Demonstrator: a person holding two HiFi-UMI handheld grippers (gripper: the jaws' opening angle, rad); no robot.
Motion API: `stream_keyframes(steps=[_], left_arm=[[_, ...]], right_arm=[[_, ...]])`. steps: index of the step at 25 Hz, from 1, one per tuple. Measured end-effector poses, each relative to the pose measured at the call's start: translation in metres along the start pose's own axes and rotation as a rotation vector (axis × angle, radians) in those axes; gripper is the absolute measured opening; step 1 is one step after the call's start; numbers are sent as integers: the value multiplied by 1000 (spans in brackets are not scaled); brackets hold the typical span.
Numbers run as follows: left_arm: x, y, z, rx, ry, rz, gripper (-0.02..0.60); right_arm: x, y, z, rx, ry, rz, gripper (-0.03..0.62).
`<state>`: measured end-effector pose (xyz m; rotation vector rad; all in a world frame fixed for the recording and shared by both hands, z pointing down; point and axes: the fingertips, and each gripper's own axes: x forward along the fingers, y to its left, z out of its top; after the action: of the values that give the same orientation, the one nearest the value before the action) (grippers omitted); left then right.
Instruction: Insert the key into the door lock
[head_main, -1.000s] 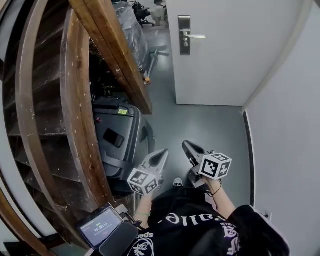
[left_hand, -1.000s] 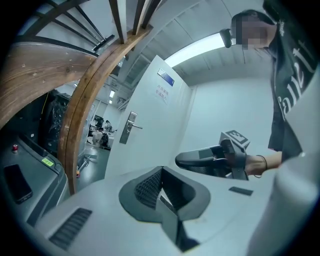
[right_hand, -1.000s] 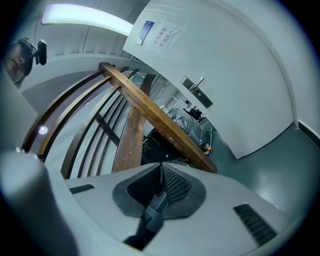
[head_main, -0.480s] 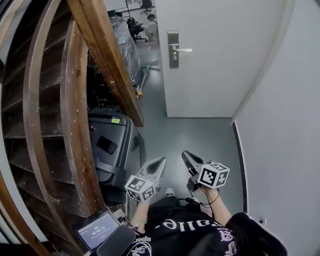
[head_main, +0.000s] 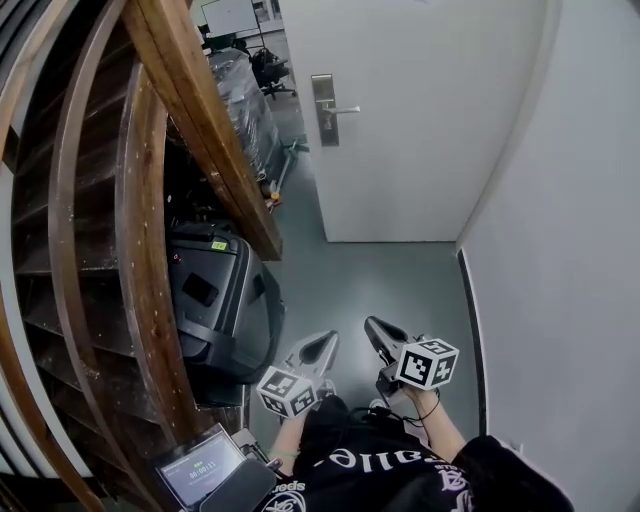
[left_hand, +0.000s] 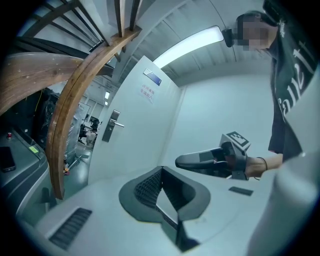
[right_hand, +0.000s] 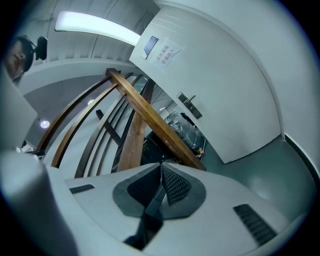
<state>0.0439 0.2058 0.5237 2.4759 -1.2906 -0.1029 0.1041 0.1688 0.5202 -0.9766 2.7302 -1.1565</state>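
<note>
The white door (head_main: 420, 120) stands ajar ahead, with a metal lock plate (head_main: 323, 112) and lever handle (head_main: 342, 109) near its left edge. The plate also shows in the left gripper view (left_hand: 110, 126) and the right gripper view (right_hand: 189, 104). Both grippers are held low above the grey floor, far short of the door. My left gripper (head_main: 326, 341) is shut, its jaws meeting at the tip (left_hand: 161, 170). My right gripper (head_main: 371, 326) is shut as well (right_hand: 161, 165), and it appears beside the left one (left_hand: 181, 161). I see no key in any view.
A curved wooden staircase (head_main: 200, 130) fills the left side. A black hard case (head_main: 215, 300) sits under it. A small screen device (head_main: 200, 468) is at the bottom left. A white wall (head_main: 570, 250) closes the right side. Wrapped goods (head_main: 240, 90) lie beyond the doorway.
In the head view the lock plate has drifted left and downward, and both grippers sit lower in the frame. Their jaws stay shut.
</note>
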Motion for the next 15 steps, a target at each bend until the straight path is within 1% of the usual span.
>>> stream_keyframes(steps=[8, 15], left_arm=[[7, -50, -22, -2, -5, 31, 5], [7, -69, -32, 2, -6, 69, 5]], right_arm=[[-49, -13, -10, -24, 35, 30, 25], [-67, -17, -14, -33, 56, 64, 25]])
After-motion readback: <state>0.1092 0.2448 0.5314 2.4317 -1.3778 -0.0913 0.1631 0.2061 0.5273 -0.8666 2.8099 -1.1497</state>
